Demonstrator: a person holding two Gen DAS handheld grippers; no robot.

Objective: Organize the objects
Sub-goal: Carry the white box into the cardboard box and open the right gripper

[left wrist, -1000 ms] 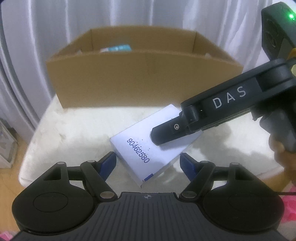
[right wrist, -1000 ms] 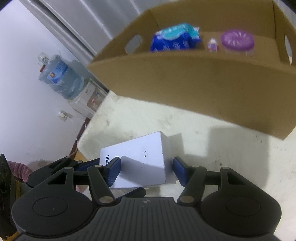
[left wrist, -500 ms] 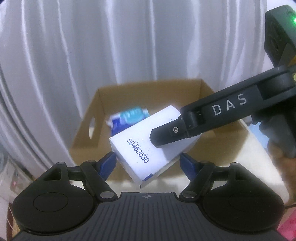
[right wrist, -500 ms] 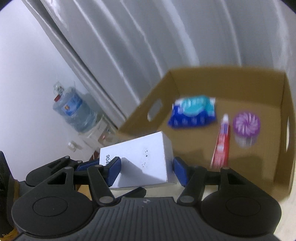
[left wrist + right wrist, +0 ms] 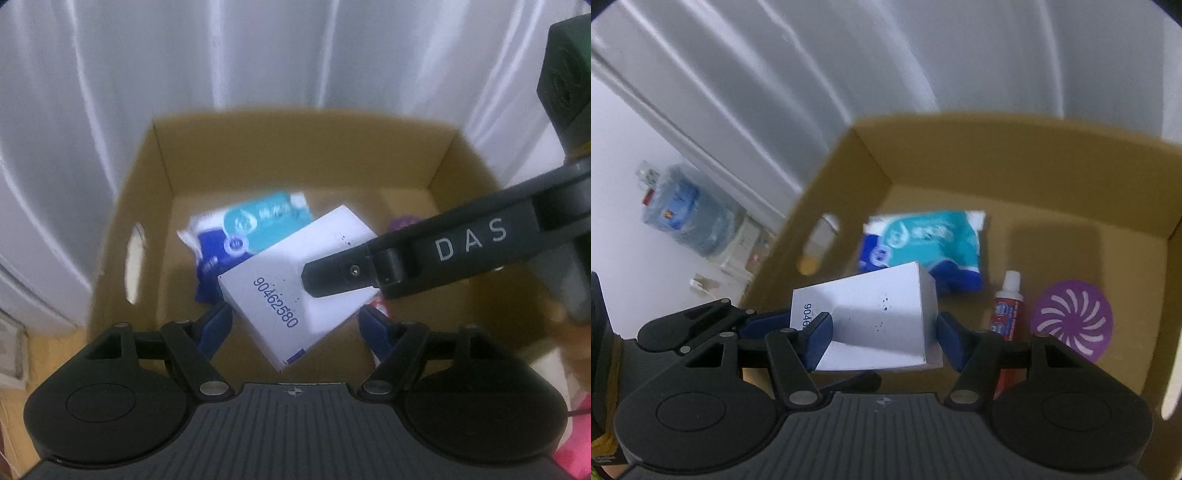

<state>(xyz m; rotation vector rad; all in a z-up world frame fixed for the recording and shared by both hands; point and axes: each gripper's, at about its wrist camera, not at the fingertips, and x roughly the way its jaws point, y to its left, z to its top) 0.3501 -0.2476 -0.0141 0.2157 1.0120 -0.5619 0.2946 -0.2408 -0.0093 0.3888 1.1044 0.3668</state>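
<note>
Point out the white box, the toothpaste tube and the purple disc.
white box point(image 5: 886, 317): right wrist view, on its speckled top face.
toothpaste tube point(image 5: 1006, 314): right wrist view, on its red label.
purple disc point(image 5: 1073, 321): right wrist view, on the swirl's centre.

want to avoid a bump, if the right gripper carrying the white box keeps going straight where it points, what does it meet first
Probably the blue-and-teal wipes pack lying in the cardboard box; it sits just beyond the white box in the right gripper. Depth is unclear.

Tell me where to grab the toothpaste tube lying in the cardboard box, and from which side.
Grip the toothpaste tube across its narrow body, just below the white cap, coming straight down from above. It lies flat on the cardboard box floor, with open floor between it and the purple disc, so fingers probably fit either side.
</note>
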